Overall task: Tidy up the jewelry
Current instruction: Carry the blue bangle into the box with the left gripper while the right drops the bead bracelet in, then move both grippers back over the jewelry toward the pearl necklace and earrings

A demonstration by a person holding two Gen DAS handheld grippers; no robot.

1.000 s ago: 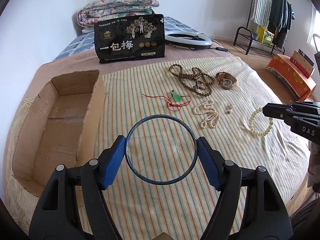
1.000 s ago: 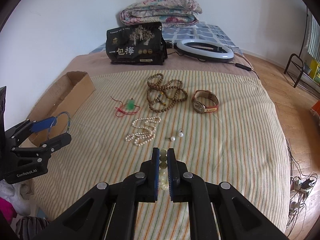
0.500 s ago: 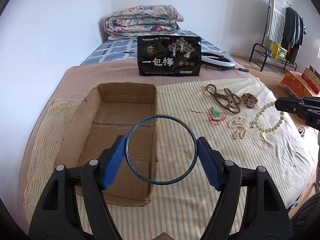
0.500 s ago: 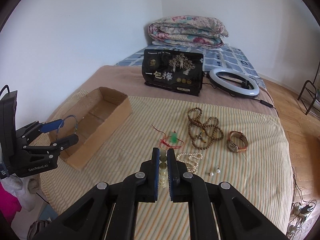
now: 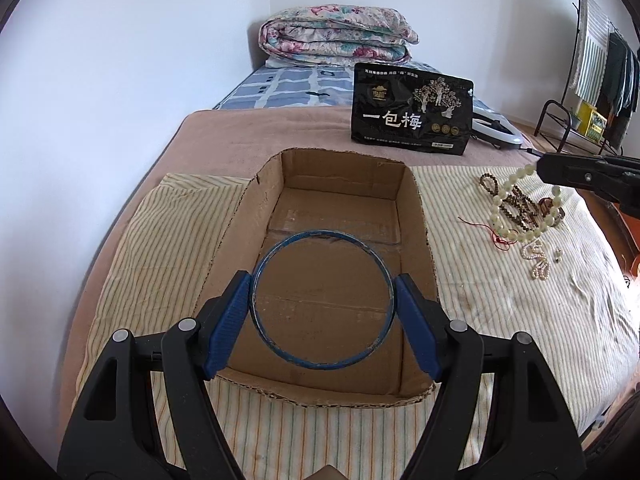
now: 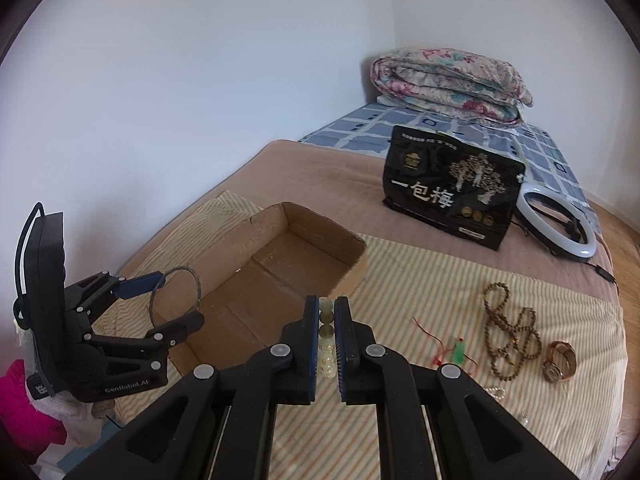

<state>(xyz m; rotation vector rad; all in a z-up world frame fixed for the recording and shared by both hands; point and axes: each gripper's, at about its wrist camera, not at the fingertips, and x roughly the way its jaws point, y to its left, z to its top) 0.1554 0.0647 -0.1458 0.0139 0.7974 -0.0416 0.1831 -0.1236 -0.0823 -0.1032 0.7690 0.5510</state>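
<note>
My left gripper (image 5: 323,298) is shut on a thin blue bangle (image 5: 280,248) and holds it above the near half of an open cardboard box (image 5: 414,188). From the right wrist view the left gripper (image 6: 172,300) hovers over the box (image 6: 352,276). My right gripper (image 6: 327,322) is shut on a pale bead bracelet (image 6: 326,320), which hangs in the air right of the box (image 5: 516,184). A brown bead necklace (image 6: 508,328), a watch (image 6: 560,362), a green pendant on red cord (image 6: 459,350) and a pearl strand (image 5: 536,258) lie on the striped cloth.
A black snack bag (image 5: 412,110) stands behind the box. A white ring light (image 6: 556,224) lies beside it. A folded floral quilt (image 5: 336,32) lies at the back against the wall. A clothes rack (image 5: 596,64) stands at the far right.
Both grippers have swung left with their loads. The bangle has gone from above the striped cloth to above the box. The bead bracelet is now lifted and nearer the box.
</note>
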